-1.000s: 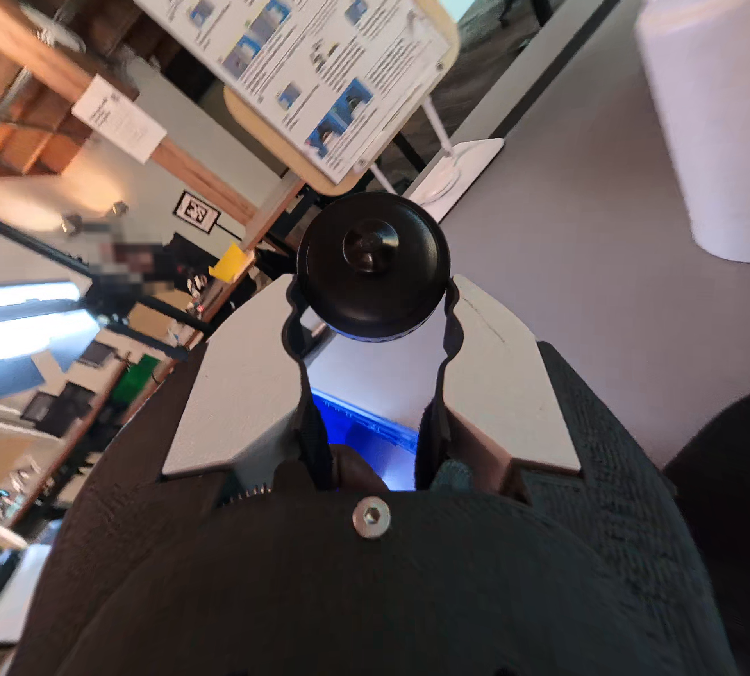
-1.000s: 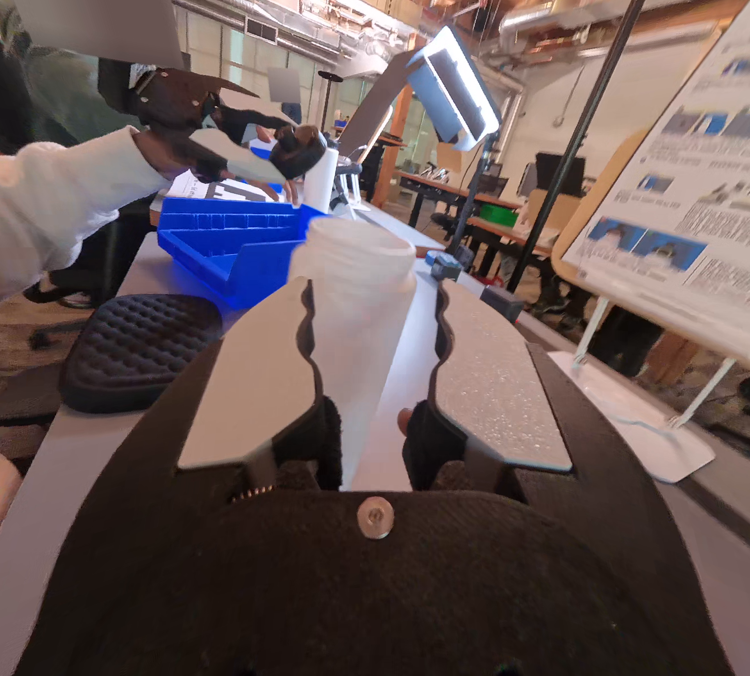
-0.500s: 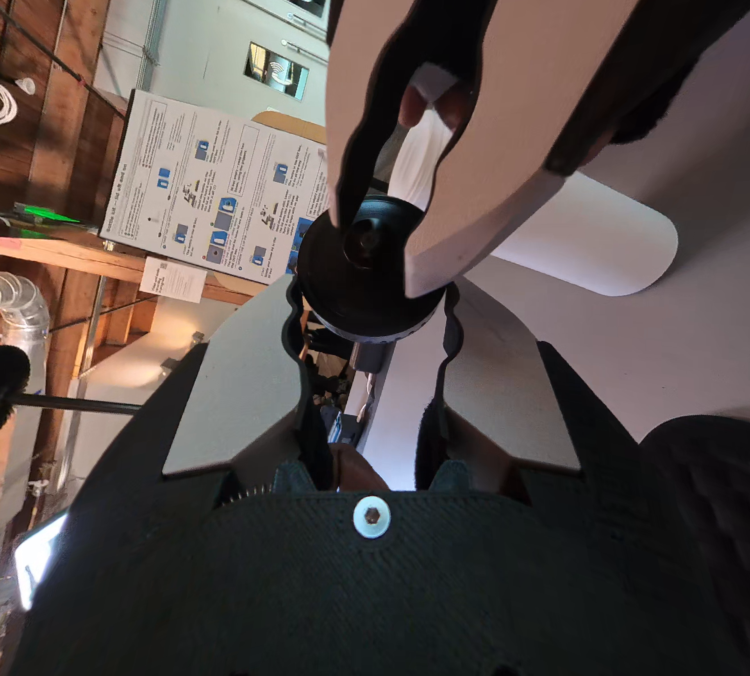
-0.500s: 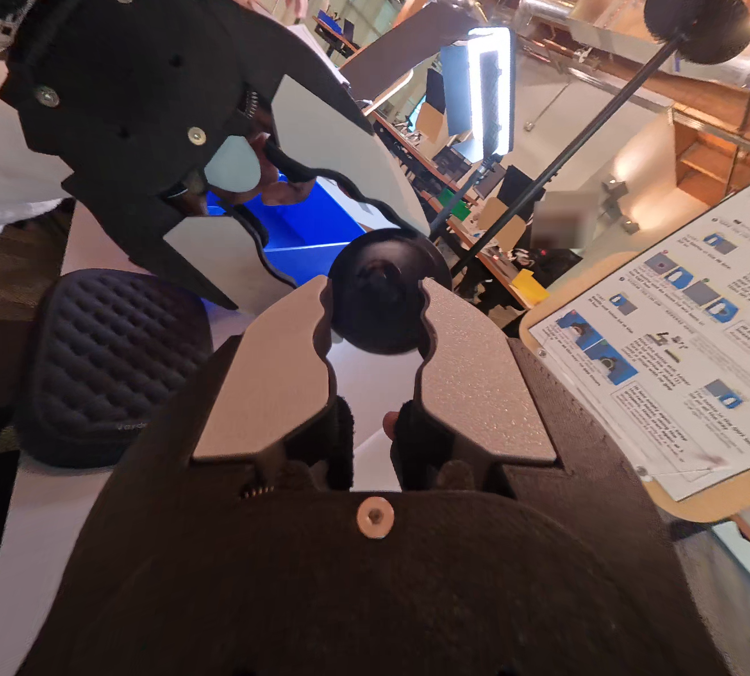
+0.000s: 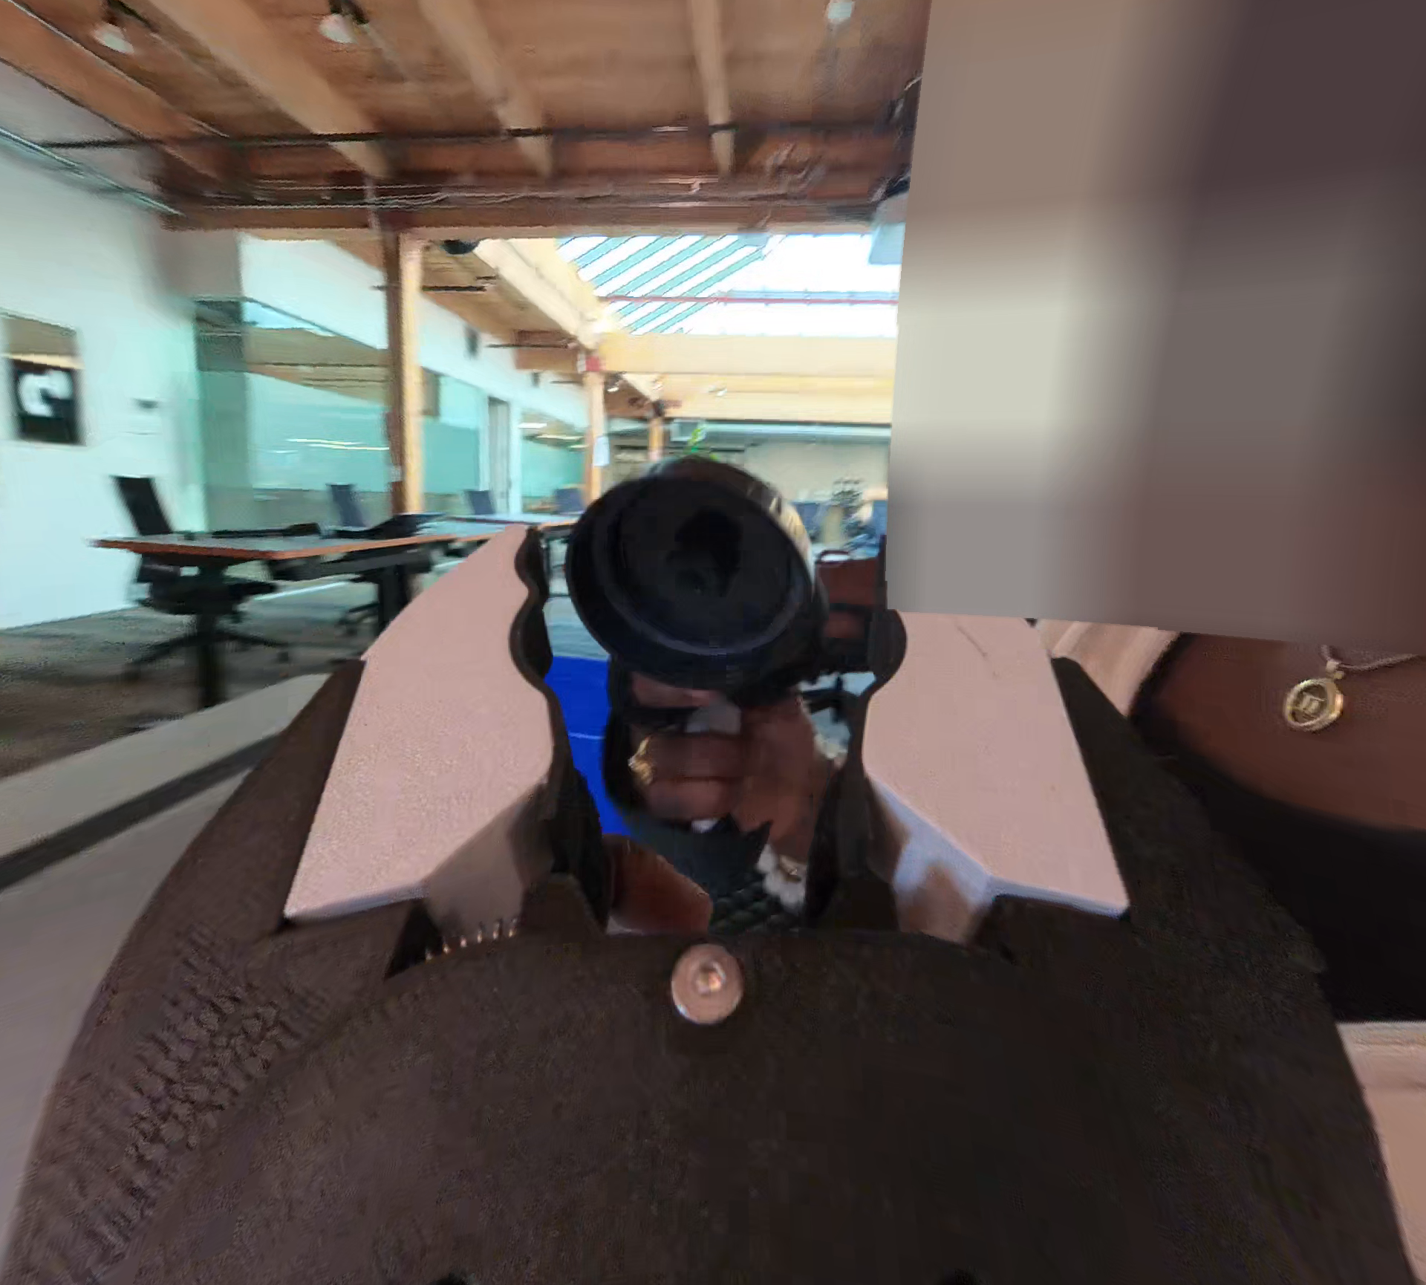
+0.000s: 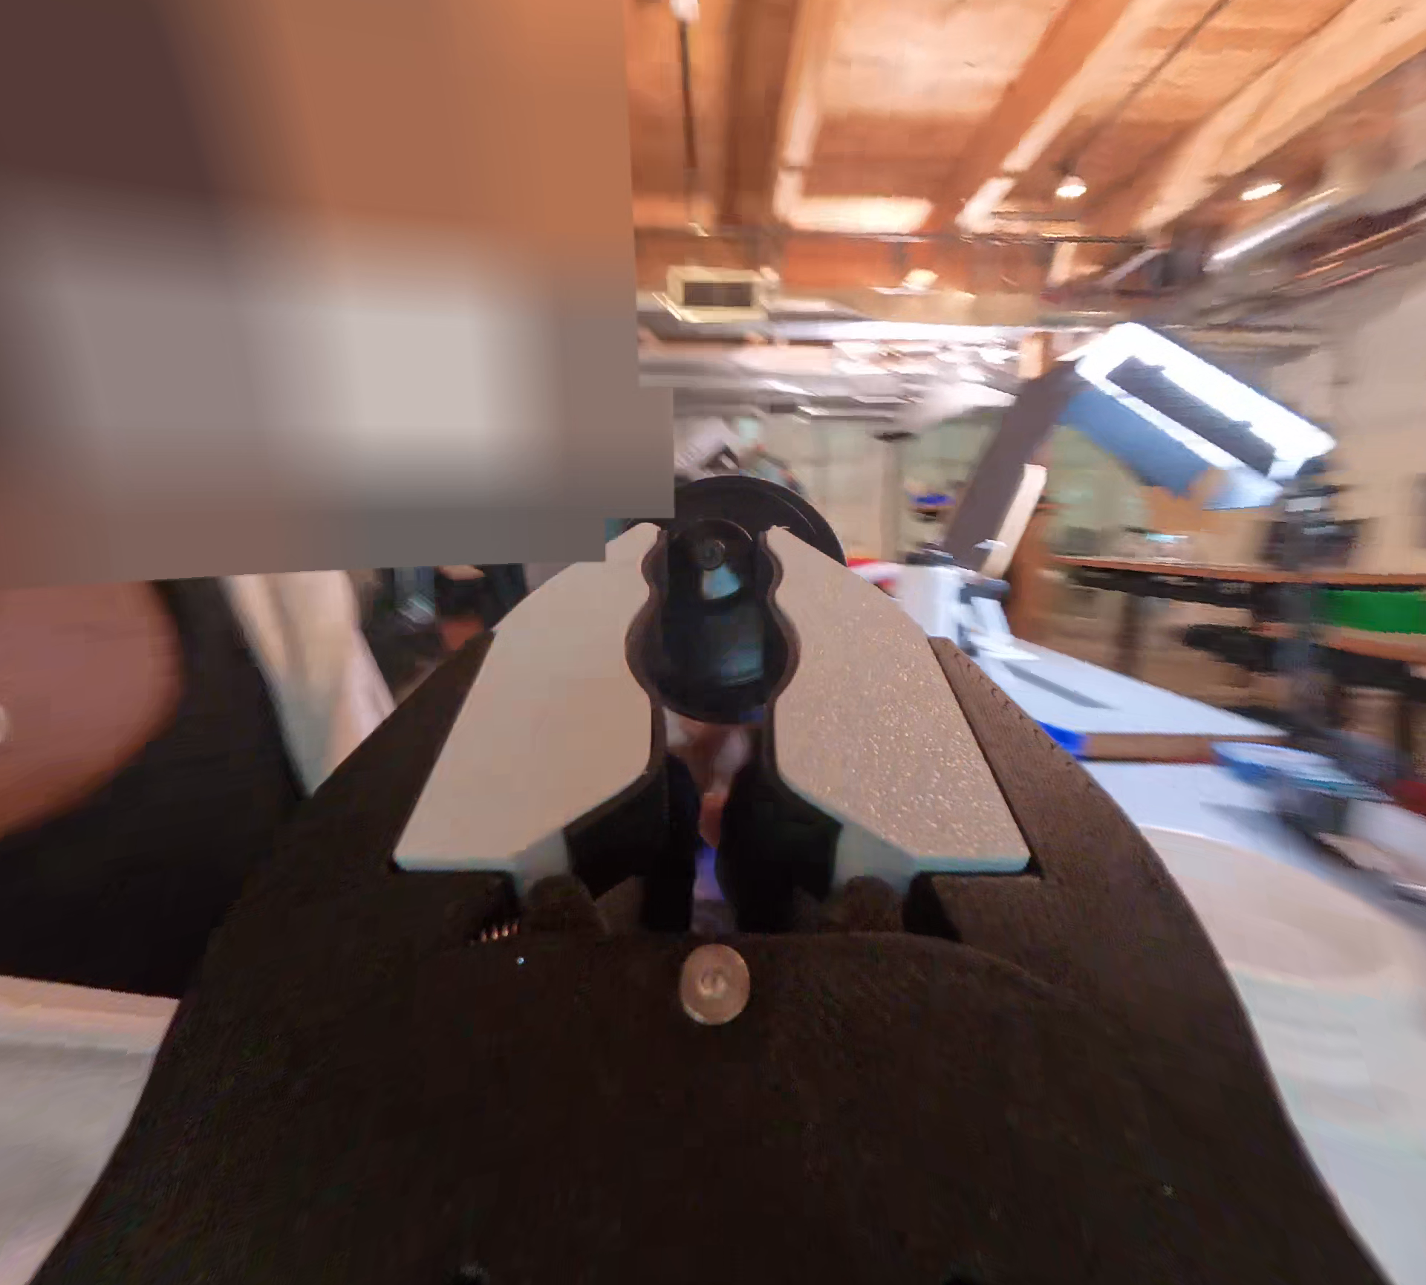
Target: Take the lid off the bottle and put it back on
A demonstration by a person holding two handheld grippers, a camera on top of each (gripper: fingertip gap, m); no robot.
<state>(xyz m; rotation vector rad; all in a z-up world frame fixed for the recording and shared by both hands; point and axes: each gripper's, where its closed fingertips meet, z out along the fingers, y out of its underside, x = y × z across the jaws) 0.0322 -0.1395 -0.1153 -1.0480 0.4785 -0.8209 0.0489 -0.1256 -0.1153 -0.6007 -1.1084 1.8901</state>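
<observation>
The right gripper (image 6: 714,557) is pinched nearly shut on the black lid (image 5: 687,584), held in mid-air between the parted jaws of the left gripper (image 5: 706,592); light, rigid, probably slick, it looks best gripped across its ribbed rim.

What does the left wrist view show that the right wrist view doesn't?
Left only: the open left gripper, a ringed hand under the round black plastic lid, a gold pendant, office desks with chairs. Right only: the right gripper closed on the lid, a bright panel lamp. Both: the lid and wooden ceiling beams.
</observation>
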